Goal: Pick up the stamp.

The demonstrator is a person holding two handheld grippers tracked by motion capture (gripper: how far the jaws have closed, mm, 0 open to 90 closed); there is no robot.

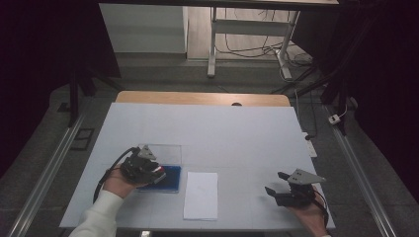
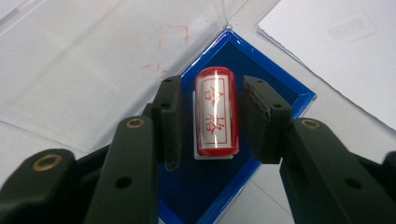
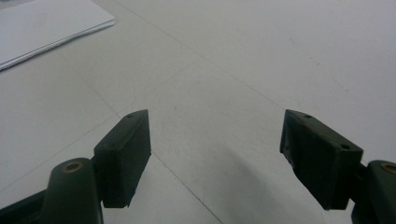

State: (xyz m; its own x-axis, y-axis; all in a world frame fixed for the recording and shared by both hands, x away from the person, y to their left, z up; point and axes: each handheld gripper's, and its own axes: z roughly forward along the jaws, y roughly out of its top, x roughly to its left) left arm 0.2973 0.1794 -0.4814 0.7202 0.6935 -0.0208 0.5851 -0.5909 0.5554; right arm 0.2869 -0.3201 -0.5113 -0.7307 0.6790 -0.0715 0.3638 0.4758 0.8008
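We find the red cylindrical stamp lying on its side in the blue ink-pad tray, its label with red characters facing up. It sits between the two pads of the left gripper. A narrow gap shows on each side of the stamp, so we read the jaws as set around it and not yet pressing on it. The long axis of the stamp runs along the jaws, which in our judgement lets the pads meet its curved flanks squarely.

The clear lid of the tray lies folded open on the far side, away from the approach. We judge that it leaves the stamp free to be lifted straight up. The raised blue rim close to the pads is the nearest obstacle.

In the high view, the left gripper hangs over the tray at the left of the white table. A sheet of white paper lies just beside the tray, probably to take the imprint.

The right gripper stands well apart, its jaws spread wide with nothing between them, over bare table surface. It blocks nothing.
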